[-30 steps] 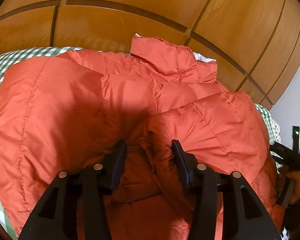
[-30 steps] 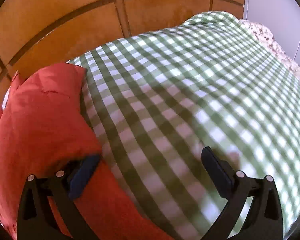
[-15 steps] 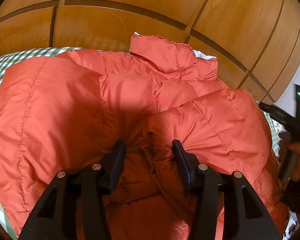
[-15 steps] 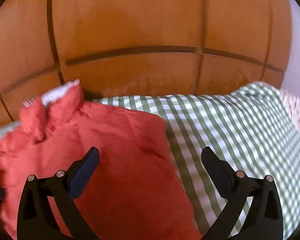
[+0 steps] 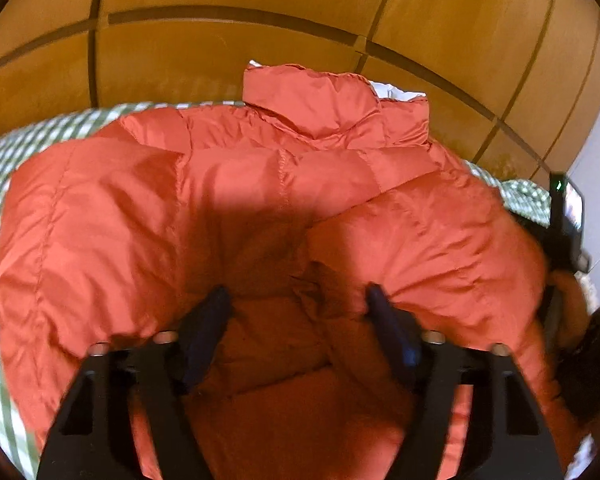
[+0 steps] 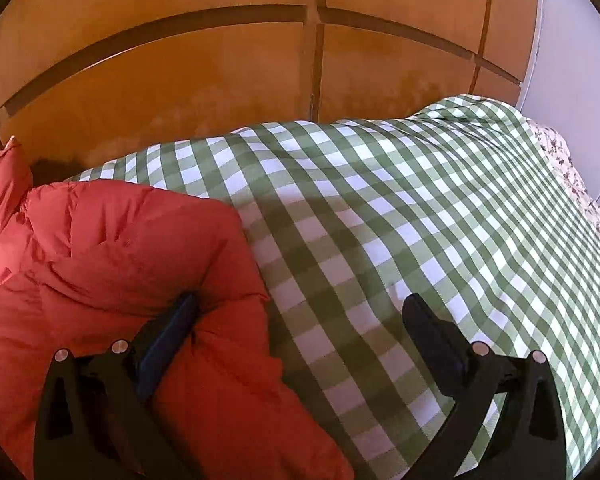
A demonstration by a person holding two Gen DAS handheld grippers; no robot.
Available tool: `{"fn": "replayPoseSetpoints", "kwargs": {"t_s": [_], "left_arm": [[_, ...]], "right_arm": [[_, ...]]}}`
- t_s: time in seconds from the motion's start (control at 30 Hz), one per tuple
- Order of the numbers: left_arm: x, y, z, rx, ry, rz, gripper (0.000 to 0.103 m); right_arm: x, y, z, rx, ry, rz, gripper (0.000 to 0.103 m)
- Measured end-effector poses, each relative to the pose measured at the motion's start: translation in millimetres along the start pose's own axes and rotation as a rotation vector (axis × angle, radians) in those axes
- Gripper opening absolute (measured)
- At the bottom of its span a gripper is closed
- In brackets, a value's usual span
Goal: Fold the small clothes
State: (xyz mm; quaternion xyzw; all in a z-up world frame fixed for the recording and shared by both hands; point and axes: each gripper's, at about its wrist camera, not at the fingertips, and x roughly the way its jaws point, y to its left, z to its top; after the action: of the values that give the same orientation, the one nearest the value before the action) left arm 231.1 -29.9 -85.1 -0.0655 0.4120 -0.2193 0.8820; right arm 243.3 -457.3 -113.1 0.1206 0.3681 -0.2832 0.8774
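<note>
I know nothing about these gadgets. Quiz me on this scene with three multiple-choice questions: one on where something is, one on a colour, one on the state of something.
1. Where does the jacket lie?
A. on the checked cloth
B. on a bare wooden floor
C. on a hanger

2. What colour is the jacket?
A. navy
B. orange-red
C. grey

3. How are the right gripper's jaws?
A. shut tight on the collar
B. wide apart
C. out of view

Answers:
1 A: the jacket rests on the checked cloth, in front of the wooden panels.
2 B: its quilted fabric is orange-red in both views.
3 B: the right gripper shows a broad gap, one finger on the jacket's edge, the other over the cloth.
</note>
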Motion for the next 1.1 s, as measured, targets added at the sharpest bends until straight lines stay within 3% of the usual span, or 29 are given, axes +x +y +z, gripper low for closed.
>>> {"fn": "replayPoseSetpoints", "kwargs": {"t_s": [0.07,0.13,0.2,0.3,0.37,0.43,0.5,0.53,0.67,0.73,0.87,0.97,1.03,1.07,1.1], "left_arm": [[-6.1,-5.8,7.7,-0.028,0.024,-0.057,0.019],[-13.8,-15.0,19.5,-0.011,0.010,-0.073,0.016],[-27.3,-22.2,36.4,0.014,-0.053,-0.072,0.004],[-40.4,-18.9,56.1,-0.011,-0.140,-0.069,0.004],[-34.1,-12.7,62.7,-0.009,-0.153,-0.005,0.004],[-13.8,-2.9,59.4,-0.011,-0.105,0.051,0.004],[19.3,11.2,44.7,-0.013,0.000,0.133,0.004],[27.9,18.0,35.3,-0.034,0.030,0.132,0.004],[4.2,29.4,14.1,-0.177,-0.053,-0.003,0.005],[-11.0,25.2,14.9,-0.202,-0.089,-0.019,0.004],[-37.4,-9.2,22.1,-0.125,-0.174,-0.035,0.005],[-42.0,-31.6,26.5,-0.074,-0.202,0.018,0.005],[-42.6,-32.0,28.4,-0.080,-0.198,0.110,0.025],[-43.4,-23.3,28.8,-0.116,-0.195,0.157,0.047],[-48.5,-13.6,26.5,-0.162,-0.211,0.176,0.056]], "right_arm": [[1.9,2.8,1.9,0.004,-0.004,0.004,0.101],[-2.8,8.9,2.0,0.006,-0.008,0.004,0.101],[-7.4,7.8,1.5,0.015,-0.028,0.012,0.101],[-13.6,5.5,-0.7,0.032,-0.046,0.037,0.101],[-12.9,5.2,-0.5,0.035,-0.041,0.043,0.101],[-12.3,6.6,-0.3,0.029,-0.038,0.044,0.101],[-10.8,7.9,-0.2,0.024,-0.032,0.038,0.101],[-9.8,8.1,-0.2,0.022,-0.030,0.036,0.101],[-7.4,11.3,-1.3,0.010,-0.028,0.018,0.101],[-7.1,12.5,-1.9,0.006,-0.032,0.012,0.101],[-7.5,11.8,-2.6,0.008,-0.034,0.014,0.101],[-8.7,8.7,-1.1,0.016,-0.018,0.045,0.101],[-16.6,2.4,0.3,0.018,0.018,0.096,0.101],[-28.5,-1.7,-1.1,0.009,0.021,0.118,0.101],[-39.6,-3.9,-3.5,-0.002,0.005,0.129,0.101]]}}
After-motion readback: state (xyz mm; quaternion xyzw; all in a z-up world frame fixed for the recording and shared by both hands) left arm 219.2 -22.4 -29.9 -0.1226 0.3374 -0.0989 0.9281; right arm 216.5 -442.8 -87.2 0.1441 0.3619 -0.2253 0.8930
